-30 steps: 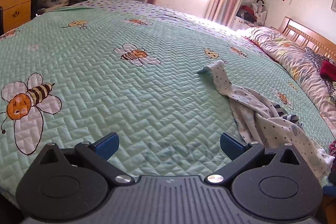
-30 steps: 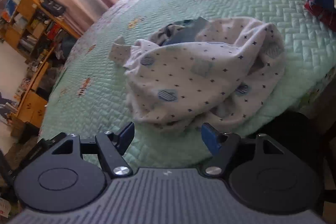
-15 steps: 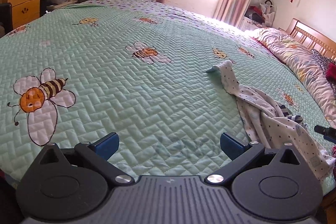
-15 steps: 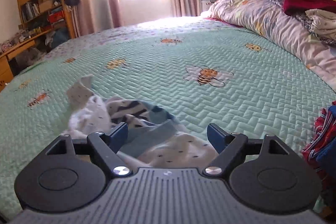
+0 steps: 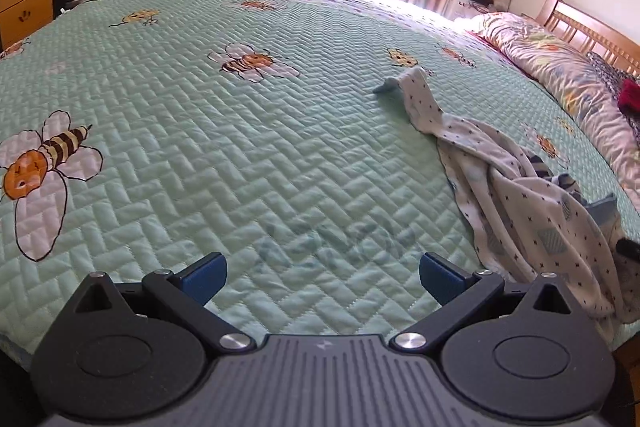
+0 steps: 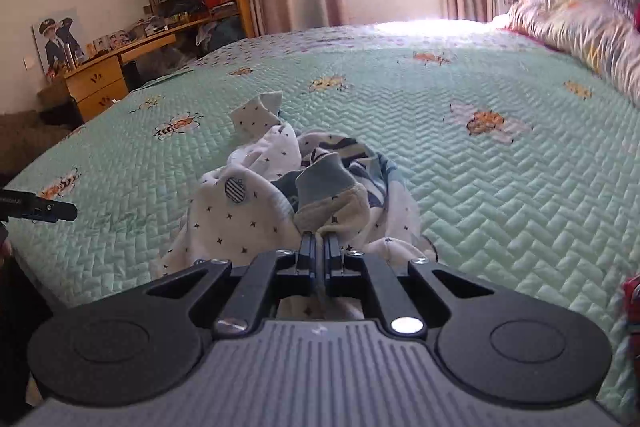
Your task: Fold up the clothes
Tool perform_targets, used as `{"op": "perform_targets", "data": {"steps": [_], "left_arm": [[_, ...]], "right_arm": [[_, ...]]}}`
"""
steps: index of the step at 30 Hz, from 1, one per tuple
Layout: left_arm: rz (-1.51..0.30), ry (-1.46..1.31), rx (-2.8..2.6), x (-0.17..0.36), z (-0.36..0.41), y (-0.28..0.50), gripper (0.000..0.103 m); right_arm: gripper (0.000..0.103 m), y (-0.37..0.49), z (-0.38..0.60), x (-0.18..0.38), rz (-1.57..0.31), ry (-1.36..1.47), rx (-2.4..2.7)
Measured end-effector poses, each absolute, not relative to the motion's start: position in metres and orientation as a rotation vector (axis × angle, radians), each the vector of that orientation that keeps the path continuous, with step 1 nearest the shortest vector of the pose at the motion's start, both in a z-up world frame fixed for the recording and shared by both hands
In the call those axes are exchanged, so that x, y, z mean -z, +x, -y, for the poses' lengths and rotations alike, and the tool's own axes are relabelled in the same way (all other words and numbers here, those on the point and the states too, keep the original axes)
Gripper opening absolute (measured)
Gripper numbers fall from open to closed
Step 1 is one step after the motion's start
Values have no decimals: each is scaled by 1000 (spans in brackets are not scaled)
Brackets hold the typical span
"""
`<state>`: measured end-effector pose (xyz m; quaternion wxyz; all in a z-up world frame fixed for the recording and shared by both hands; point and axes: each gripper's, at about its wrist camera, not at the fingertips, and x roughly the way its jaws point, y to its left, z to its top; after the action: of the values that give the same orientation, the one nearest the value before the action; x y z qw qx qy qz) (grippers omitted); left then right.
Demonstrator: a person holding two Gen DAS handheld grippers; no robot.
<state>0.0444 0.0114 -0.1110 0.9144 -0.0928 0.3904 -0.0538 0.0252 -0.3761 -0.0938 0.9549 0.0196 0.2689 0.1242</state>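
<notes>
Star-print garment on bee-pattern quilt, one cuff gripped.

Right gripper (image 6: 319,241): jaws closed tight on a grey-blue cuff of the white star-print garment (image 6: 240,211), which lies crumpled at the near edge of the green quilted bedspread (image 6: 500,187). Left gripper (image 5: 322,273): jaws wide apart, holding nothing, over bare quilt; garment (image 5: 520,195) to its right, one sleeve trailing toward the far side. Floral duvet (image 5: 560,67) bunched at far right.

garment (image 6: 236,223): white, dark stars, blue cuffs | quilt (image 5: 240,155): mint green, bee print
</notes>
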Motion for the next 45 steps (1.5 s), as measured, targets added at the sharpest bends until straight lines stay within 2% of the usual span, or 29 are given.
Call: {"op": "perform_targets", "data": {"steps": [2,3,4,9,11,12,13,14,19,25,30,31,33,35,36,38,41,43,45], "left_arm": [[-816,-194,114,113,-10,44,102],[-821,-197,114,114,-10,44,102],[-824,-200,113,114,-10,43,102],[-841,-221,87,115,-17,42,102],[-844,-235,79,115,-21,42,102],[-843,-242,75,114,-22,42,102],[-841,-246,71,114,-24,42,102],[-840,-250,67,115,-25,43,102],[-857,-261,83,120,-22,46,102],[-858,-248,127,122,-11,46,102],[-813,-281,103,112,-22,40,102],[-798,-299,84,109,-29,39,102],[-785,-324,49,107,-42,37,102],[-781,-345,16,108,-56,34,102],[-779,-355,-1,109,-63,33,102],[-775,-375,-34,110,-77,31,102],[-768,-406,-84,111,-98,27,102],[-767,-426,-109,113,-110,26,102],[-781,-441,-88,118,-107,28,102]], "right_arm": [[32,33,375,96,-535,-19,-189],[49,40,376,99,-542,-25,-177],[55,47,377,102,-543,-22,-175],[59,82,373,112,-572,-61,-147],[59,89,372,116,-603,-80,-134],[47,87,372,117,-602,-74,-131],[17,83,372,115,-588,-65,-132],[8,74,371,110,-557,-58,-137],[7,14,348,78,-370,-160,-106],[7,-33,338,6,-86,-26,-89],[7,-1,321,-25,-36,140,-72],[5,3,308,-28,-18,160,-108],[5,11,267,-24,-46,160,-261],[13,18,220,-7,-177,184,-444],[26,18,200,7,-257,180,-517],[29,3,172,33,-300,92,-546],[34,-27,167,52,-237,-24,-451],[56,-30,190,50,-219,12,-347],[72,-20,220,47,-254,50,-179]]}}
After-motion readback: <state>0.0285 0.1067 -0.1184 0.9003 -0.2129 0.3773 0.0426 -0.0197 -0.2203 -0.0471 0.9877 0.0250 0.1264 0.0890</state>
